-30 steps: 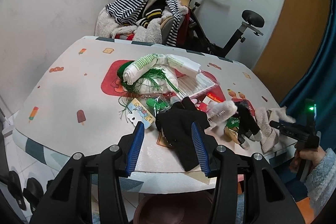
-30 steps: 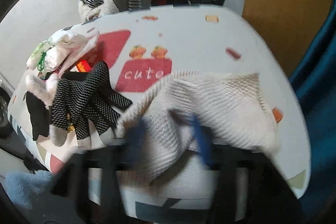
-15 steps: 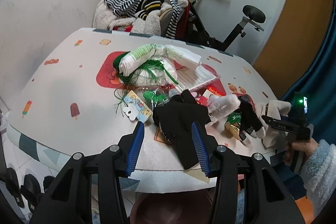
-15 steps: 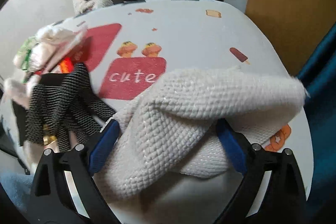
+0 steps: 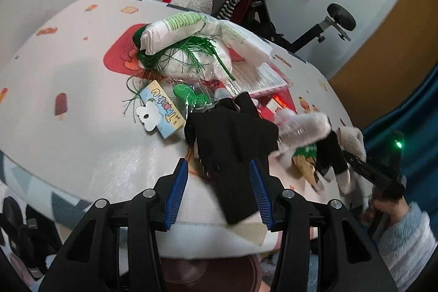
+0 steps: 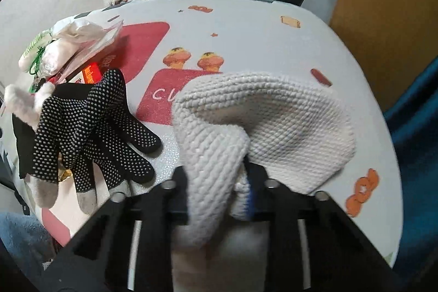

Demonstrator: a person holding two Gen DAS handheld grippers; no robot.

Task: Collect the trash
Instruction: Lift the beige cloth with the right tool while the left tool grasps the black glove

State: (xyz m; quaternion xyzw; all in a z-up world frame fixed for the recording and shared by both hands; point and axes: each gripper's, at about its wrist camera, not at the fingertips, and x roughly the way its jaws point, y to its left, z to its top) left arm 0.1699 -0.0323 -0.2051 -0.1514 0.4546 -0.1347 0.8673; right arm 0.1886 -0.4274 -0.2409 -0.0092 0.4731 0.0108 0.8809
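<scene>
Right wrist view: the right hand-held gripper (image 6: 219, 182), open around the cream knitted cloth (image 6: 273, 122) half a second ago, has now pinched a fold of it at the near right edge of the surface (image 6: 246, 26) — a pickup looks under way. The cloth is thick, ribbed and bunched, lying beside a black dotted glove (image 6: 90, 127). The left hand-held gripper (image 5: 219, 190) hangs wide open over a black cloth (image 5: 232, 149) — nothing held.

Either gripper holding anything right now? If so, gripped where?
The right gripper is shut on the white knit cloth, pinching a bunched fold at its near edge. The left gripper is open, holding nothing, its fingers either side of the black cloth.
</scene>
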